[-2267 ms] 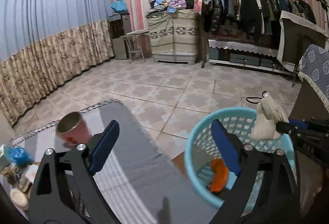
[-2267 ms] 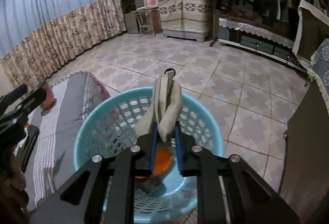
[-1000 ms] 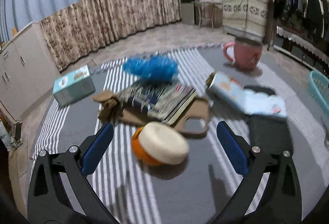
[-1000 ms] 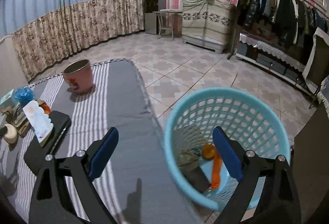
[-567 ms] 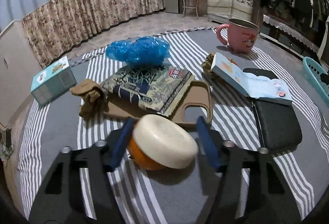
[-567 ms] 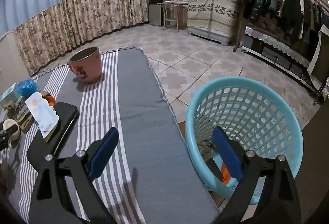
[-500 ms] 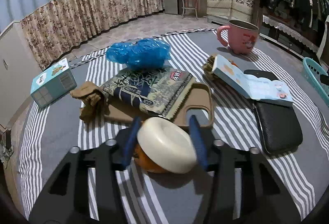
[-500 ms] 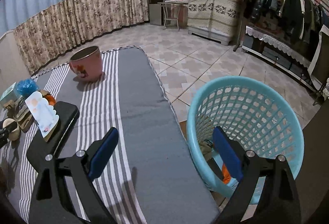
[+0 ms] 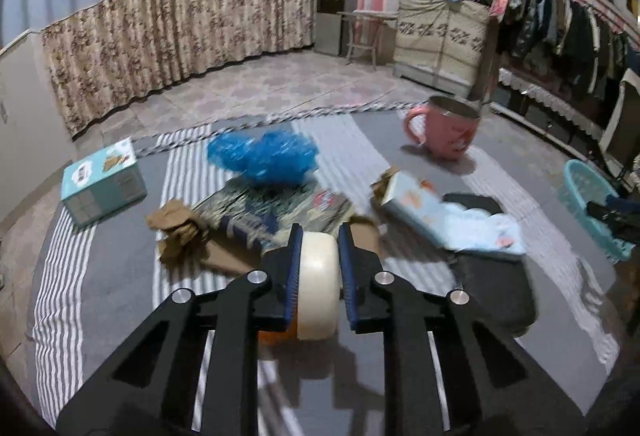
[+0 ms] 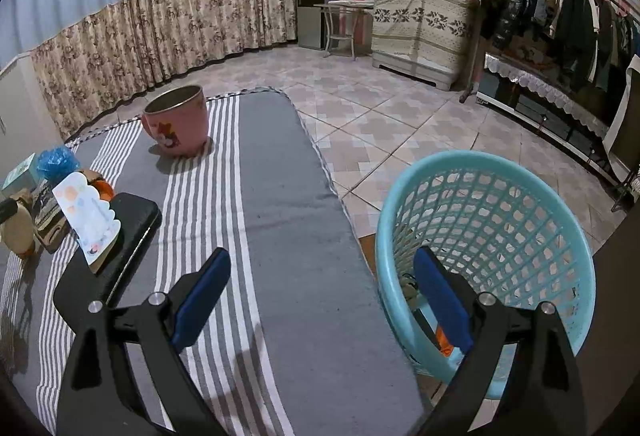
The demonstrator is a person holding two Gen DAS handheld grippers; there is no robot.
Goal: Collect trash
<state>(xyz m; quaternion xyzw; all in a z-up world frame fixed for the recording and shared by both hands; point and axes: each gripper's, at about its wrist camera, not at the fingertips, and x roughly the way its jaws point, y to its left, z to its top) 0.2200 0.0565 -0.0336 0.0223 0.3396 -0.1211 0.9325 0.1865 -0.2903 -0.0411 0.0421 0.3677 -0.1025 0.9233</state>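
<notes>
**Left gripper clamped on a cream disc; right gripper apart by the basket**

The grey, white-striped cloth-covered counter (image 10: 280, 163) carries everything except the round turquoise plastic lattice basket (image 10: 500, 211), which stands on the tiled floor just beside the counter's edge. One basket shows, with some orange and dark scraps low inside it, partly hidden by the right gripper.

On the counter there is one black rectangular padded case (image 10: 120, 236), with one pale blue illustrated card (image 10: 90, 215) leaning on it. One dark patterned flat packet (image 9: 276, 211) lies on a tan sheet, with a red mark at its corner; its writing is too blurred to read. One pink mug with a metal-coloured inside and a cartoon print (image 10: 178, 121) stands upright toward the far end. One teal and white cardboard box (image 9: 102, 179) sits well apart at the left; its label cannot be read. One crumpled blue plastic bag (image 9: 264, 155) rests at the far edge of the packet, and one brown crumpled wad (image 9: 178, 228) lies beside the packet's near left corner.

The left gripper (image 9: 318, 276) has just been closing, and its blue pads now press on both flat faces of one cream-coloured thick disc with an orange underside (image 9: 316, 284), held on edge just above the cloth.

The right gripper (image 10: 320, 296) has its jaws wide apart with nothing between them, one finger over the cloth, the other over the basket.
</notes>
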